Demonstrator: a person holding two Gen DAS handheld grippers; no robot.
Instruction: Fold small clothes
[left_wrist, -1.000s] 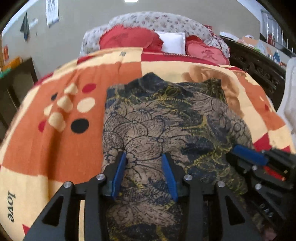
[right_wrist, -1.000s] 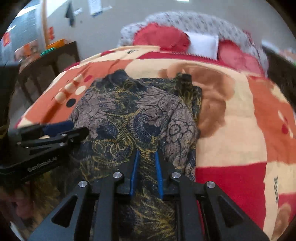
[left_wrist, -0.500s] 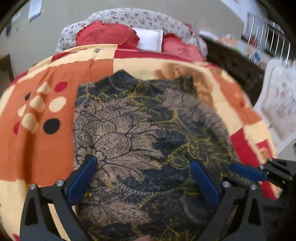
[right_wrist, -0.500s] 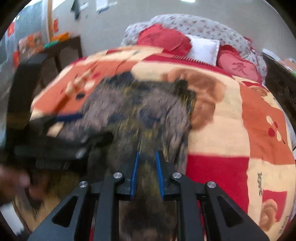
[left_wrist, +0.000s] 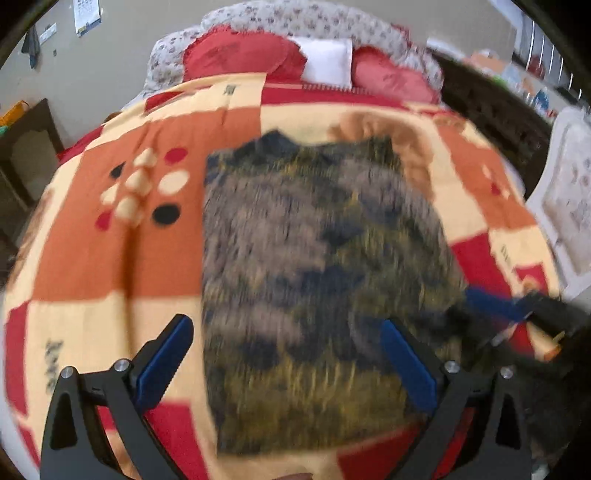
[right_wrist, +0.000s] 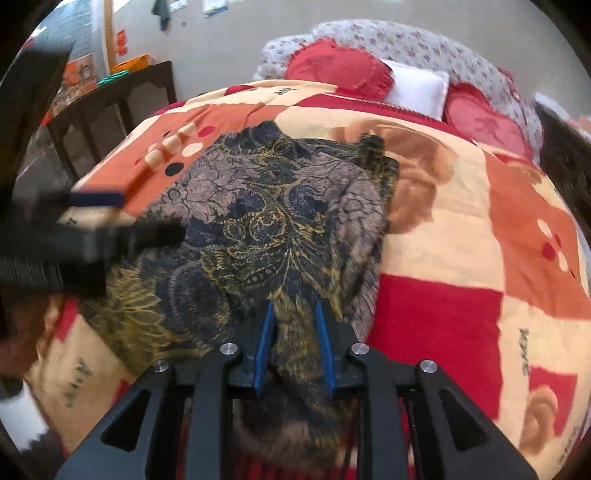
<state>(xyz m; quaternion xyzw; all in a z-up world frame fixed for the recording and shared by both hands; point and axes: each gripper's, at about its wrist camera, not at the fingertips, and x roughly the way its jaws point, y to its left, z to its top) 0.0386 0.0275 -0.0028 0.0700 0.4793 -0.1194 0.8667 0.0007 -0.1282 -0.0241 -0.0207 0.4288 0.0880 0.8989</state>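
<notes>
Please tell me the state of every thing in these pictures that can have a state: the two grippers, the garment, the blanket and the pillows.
left gripper: open wide, holding nothing.
right gripper: shut on the patterned garment's near edge.
patterned garment: lying on the blanket, partly folded, bunched at its right side.
blanket: spread over the bed.
pillows: stacked at the bed's far end.

Home bedroom: bed w/ patchwork blanket (right_wrist: 461, 236), red pillows (right_wrist: 336, 70), floral headboard (right_wrist: 424, 40), dark wood furniture.
</notes>
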